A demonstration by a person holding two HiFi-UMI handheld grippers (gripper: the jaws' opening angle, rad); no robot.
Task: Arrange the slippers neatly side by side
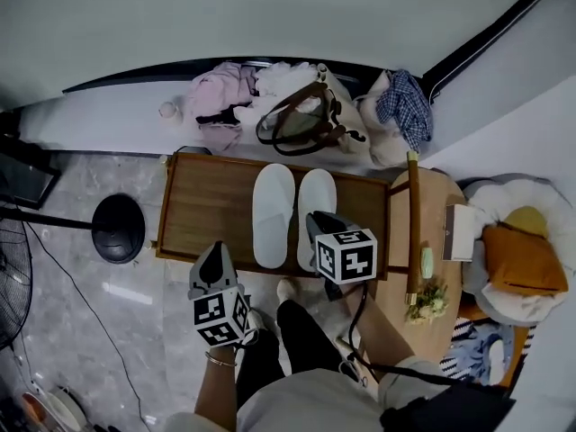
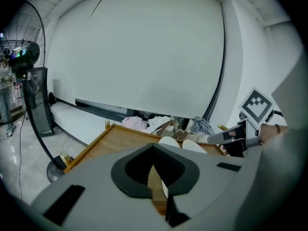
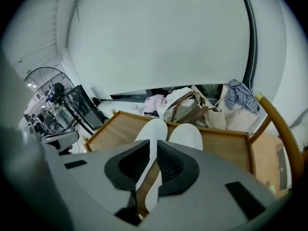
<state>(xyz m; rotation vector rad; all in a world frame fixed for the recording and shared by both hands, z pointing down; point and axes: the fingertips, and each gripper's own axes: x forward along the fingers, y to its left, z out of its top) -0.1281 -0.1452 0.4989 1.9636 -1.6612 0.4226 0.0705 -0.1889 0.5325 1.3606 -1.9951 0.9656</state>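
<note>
Nearest, the left gripper point(image 1: 214, 257) hangs off the tabletop's point(image 1: 202, 210) near edge. Its fingers point(image 2: 130, 170) are pressed together at the tips and hold nothing. The right gripper point(image 1: 318, 219) hovers over the right slipper's point(image 1: 317, 190) near end, its fingers point(image 3: 126, 165) a narrow slit apart and empty.

The white slippers lie close together mid-tabletop, the left slipper point(image 1: 274, 212) alongside the right. They look light, soft and floppy, so a pinch at the heel rim or sole edge should serve.

The right gripper covers the right slipper's heel, so whether the heels sit level cannot be told. A bag point(image 1: 301, 120) lies beyond.
</note>
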